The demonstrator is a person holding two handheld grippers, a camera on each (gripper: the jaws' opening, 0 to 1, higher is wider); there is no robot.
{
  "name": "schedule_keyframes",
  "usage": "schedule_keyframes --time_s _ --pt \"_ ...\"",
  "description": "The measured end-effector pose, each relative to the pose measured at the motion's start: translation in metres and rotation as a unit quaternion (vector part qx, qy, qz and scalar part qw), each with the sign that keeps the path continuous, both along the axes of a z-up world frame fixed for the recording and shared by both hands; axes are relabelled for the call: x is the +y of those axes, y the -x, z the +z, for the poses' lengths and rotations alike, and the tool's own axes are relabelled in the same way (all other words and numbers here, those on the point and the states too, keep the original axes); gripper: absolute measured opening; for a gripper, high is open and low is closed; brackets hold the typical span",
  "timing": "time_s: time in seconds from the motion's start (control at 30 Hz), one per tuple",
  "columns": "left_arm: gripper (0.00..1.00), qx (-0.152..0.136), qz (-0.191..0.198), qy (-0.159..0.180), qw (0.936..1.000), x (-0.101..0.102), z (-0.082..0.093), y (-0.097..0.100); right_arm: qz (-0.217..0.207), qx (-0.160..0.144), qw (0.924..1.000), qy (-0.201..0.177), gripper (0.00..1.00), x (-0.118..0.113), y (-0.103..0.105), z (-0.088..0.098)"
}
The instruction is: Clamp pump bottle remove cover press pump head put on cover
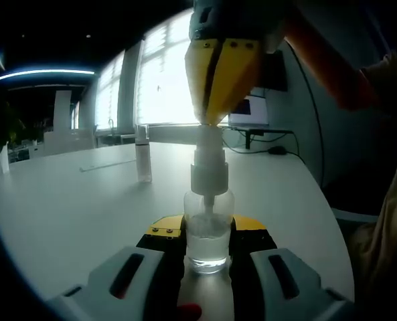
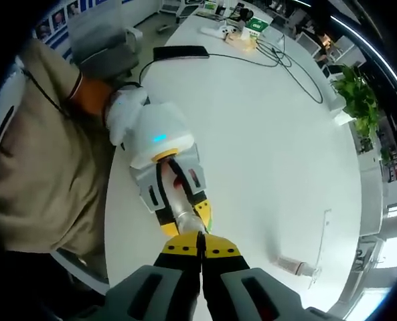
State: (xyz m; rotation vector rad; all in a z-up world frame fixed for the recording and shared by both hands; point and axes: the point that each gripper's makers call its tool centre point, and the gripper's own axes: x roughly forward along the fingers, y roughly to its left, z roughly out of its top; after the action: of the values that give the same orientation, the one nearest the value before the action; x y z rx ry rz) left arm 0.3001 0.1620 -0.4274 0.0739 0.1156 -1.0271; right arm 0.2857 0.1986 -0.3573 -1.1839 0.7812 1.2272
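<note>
A clear pump bottle (image 1: 207,231) with a white pump head (image 1: 208,170) stands upright on the white table (image 1: 84,207). My left gripper (image 1: 208,229) is shut on the bottle's body, one yellow-tipped jaw on each side. My right gripper (image 1: 210,122) comes down from above, its yellow jaws shut to a point that rests on top of the pump head. In the right gripper view, my right gripper (image 2: 199,249) is shut directly over the bottle (image 2: 183,215), with the left gripper (image 2: 163,160) holding it below. The clear cover (image 1: 142,155) stands apart on the table, to the left and behind; it also appears as the cover (image 2: 296,265).
A person in a beige top (image 2: 37,154) with an orange sleeve (image 1: 325,60) stands at the table's edge. Cables (image 2: 278,57), a black flat device (image 2: 180,52) and small boxes (image 2: 242,30) lie at the far end. A thin strip (image 1: 108,164) lies near the cover. A plant (image 2: 359,100) stands beyond the table.
</note>
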Motion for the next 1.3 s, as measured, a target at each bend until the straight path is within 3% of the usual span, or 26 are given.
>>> schedule_keyframes --time_s 0.9,1.3 --pt "0.16 0.0 0.0 0.0 1.0 0.0002 0.0002 -0.0004 -0.002 0.004 1.0 -0.002 0.0 0.002 -0.0014 -0.0001" --pt "0.16 0.0 0.0 0.0 1.0 0.0001 0.0 -0.0004 -0.001 0.011 0.9997 0.023 0.0 0.0019 -0.0008 -0.006"
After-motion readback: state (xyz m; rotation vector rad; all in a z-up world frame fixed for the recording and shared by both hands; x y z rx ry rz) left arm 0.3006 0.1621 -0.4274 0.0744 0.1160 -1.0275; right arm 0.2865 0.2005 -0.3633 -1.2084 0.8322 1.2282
